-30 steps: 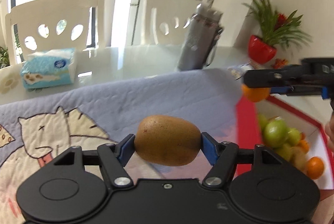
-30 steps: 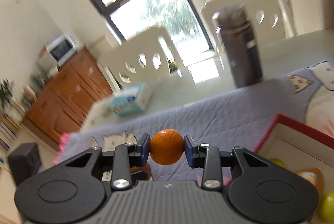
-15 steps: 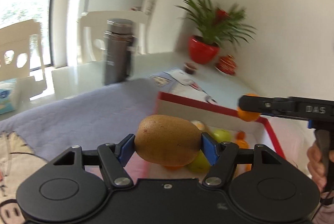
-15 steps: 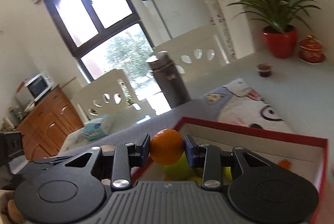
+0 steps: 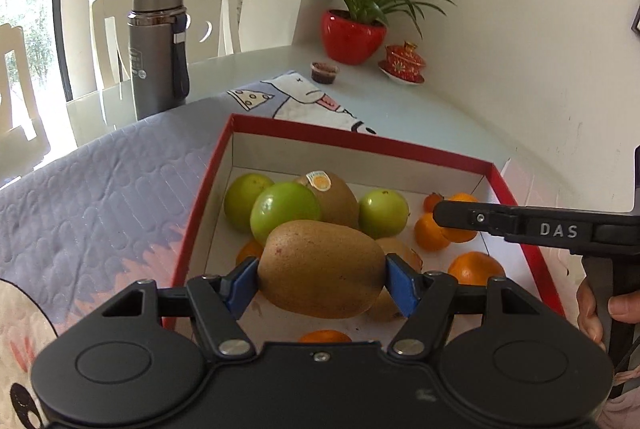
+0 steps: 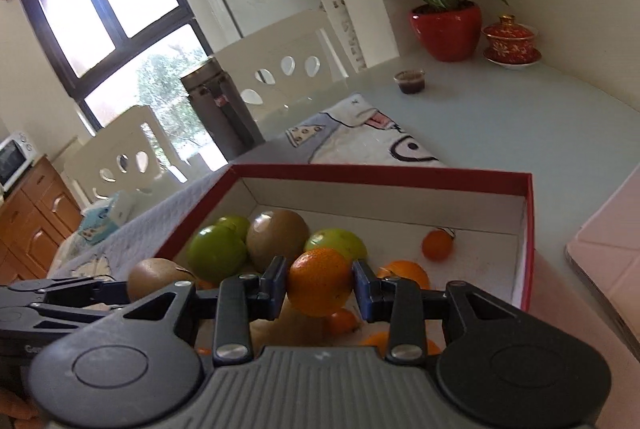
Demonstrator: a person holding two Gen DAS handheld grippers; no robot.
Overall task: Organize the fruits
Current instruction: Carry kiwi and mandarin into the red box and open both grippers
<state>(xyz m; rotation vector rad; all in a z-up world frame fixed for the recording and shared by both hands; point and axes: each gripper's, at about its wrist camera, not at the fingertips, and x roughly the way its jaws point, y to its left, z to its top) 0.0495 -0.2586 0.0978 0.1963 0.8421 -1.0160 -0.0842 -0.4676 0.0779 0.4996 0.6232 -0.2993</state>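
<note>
I am working over the pale glass table (image 5: 460,133), where a purple quilted cloth (image 5: 100,181) lies under a big red cardboard box with a white inside (image 5: 360,133). A second ago my left camera saw mostly the cloth and the chairs, and the box sat off at the side. Now both cameras look down into the box, so both fruits have been carried over it. I think the carrying part is nearly done and letting go is the next thing.

My left tongs (image 5: 322,279) are squeezed onto a brown fuzzy oval kiwi (image 5: 320,267), one blue pad at each end. Its long side runs left to right across my view, lying flat, with the ends pointing at the two pads. It hangs above the near part of the box, over the other fruit, not touching the floor of the box as far as I can tell.

My right tongs (image 6: 320,287) are pinched on a small round orange tangerine (image 6: 320,281). It is round, so it does not point any way. It also hangs over the box.

Inside the box there are shiny green round apples (image 5: 286,211), another brown kiwi with a sticker (image 5: 332,197) and some little loose tangerines (image 5: 476,267). The green and brown fruits sit on the left and most of the small orange ones sit on the right. So I think the kiwi should go down by the brown and green ones, and the tangerine by the orange ones.
</note>
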